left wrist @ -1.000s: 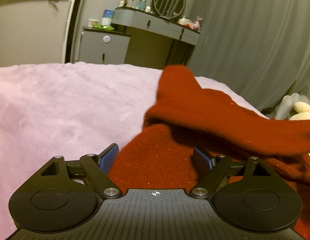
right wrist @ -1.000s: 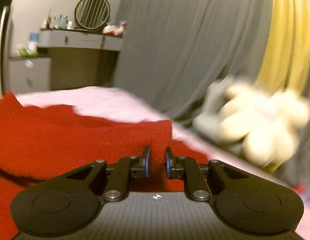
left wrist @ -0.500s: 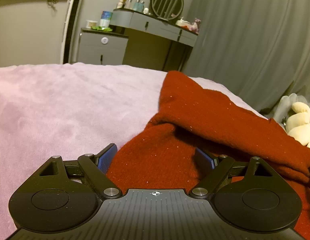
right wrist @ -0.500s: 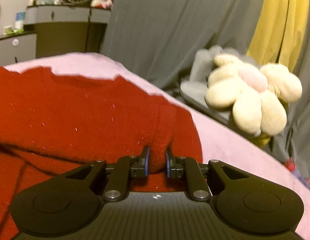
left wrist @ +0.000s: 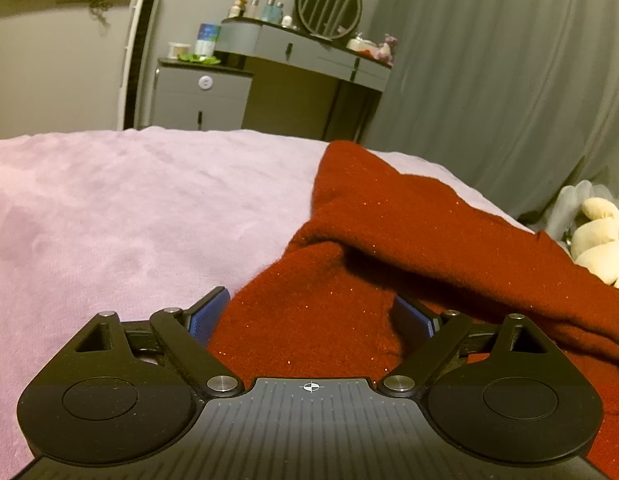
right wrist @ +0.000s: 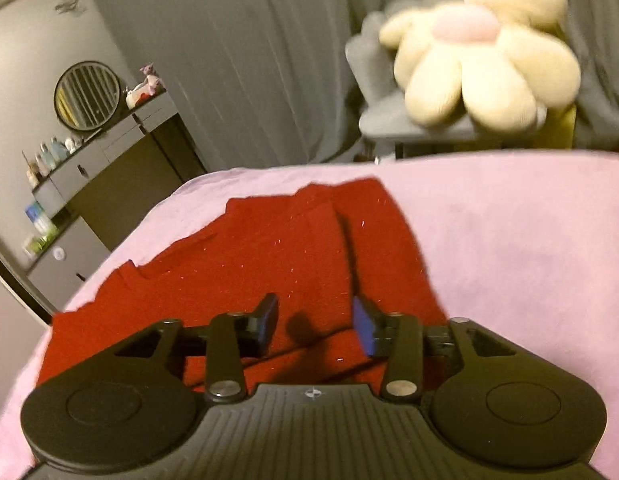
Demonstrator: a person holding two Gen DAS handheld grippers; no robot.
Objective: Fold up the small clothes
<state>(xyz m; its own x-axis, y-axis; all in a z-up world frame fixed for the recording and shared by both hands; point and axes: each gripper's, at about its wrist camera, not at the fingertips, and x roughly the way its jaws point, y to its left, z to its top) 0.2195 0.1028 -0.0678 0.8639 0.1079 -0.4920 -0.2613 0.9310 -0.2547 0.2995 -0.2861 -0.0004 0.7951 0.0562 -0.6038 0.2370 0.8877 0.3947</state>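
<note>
A dark red knitted garment [left wrist: 389,256] lies on the pink bed cover [left wrist: 121,216], with one part folded over the rest. My left gripper [left wrist: 311,314] is open, its blue-padded fingers standing wide on either side of the garment's near edge. In the right wrist view the garment [right wrist: 269,264] lies flat in several layers. My right gripper [right wrist: 315,326] is open and empty, raised above the cloth.
A cream flower-shaped plush [right wrist: 481,60] sits on a grey seat past the bed's far edge. A grey dresser with a round mirror [left wrist: 329,4] and bottles stands against the wall. Grey curtains [left wrist: 509,80] hang behind the bed.
My right gripper opened and let go of the red fold, then lifted and tilted back over the garment. The fold now lies flat. My left gripper has stayed open in place.
</note>
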